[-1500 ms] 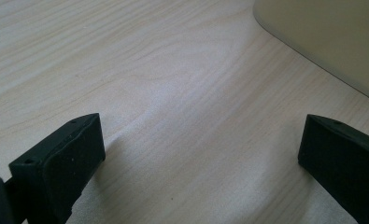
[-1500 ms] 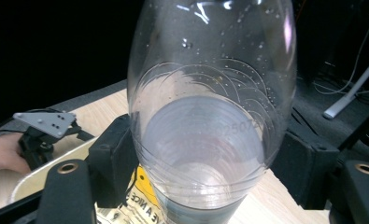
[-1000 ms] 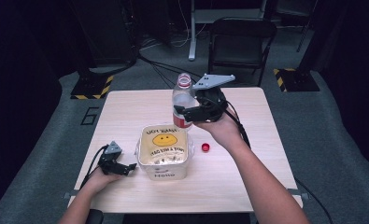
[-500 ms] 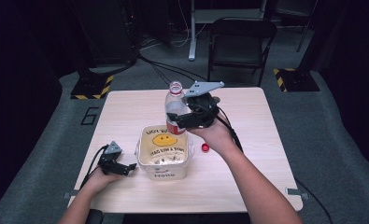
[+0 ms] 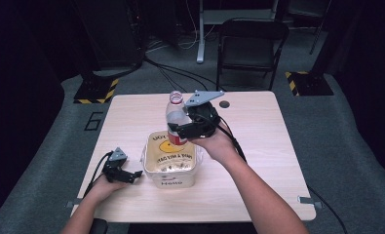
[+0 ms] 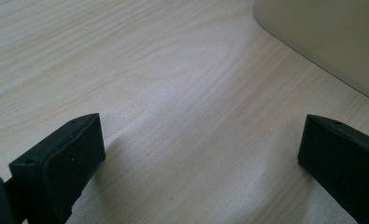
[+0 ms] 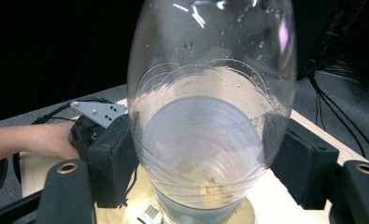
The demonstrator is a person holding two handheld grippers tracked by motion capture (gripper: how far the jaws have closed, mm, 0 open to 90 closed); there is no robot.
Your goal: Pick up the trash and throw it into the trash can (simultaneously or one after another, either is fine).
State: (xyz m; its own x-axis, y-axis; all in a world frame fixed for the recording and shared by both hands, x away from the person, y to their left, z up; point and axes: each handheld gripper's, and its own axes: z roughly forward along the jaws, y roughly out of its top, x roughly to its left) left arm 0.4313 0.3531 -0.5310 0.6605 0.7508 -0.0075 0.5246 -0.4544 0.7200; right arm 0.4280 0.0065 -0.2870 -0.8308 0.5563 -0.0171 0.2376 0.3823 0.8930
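A clear plastic bottle (image 5: 175, 117) with a red label and no cap stands nearly upright in the air, over the far edge of a cream tub (image 5: 173, 161) printed with a yellow smiley. My right gripper (image 5: 181, 130) is shut on its lower body. In the right gripper view the bottle (image 7: 210, 93), partly filled with water, sits between the right gripper's (image 7: 210, 158) two pads, with the tub (image 7: 247, 212) below. My left gripper (image 5: 130, 175) rests on the table left of the tub, open. In the left gripper view the left gripper (image 6: 201, 154) has bare wood between its jaws, and the tub's corner (image 6: 322, 42) is at upper right.
The light wood table (image 5: 258, 126) has a round cable hole (image 5: 224, 104) near its far edge. A black chair (image 5: 251, 44) stands behind the table, with cables on the grey floor. The other hand and left gripper (image 7: 95, 123) show beyond the bottle.
My right gripper has carried the bottle left and toward me, from the table's far middle to above the tub. The left gripper has stayed put.
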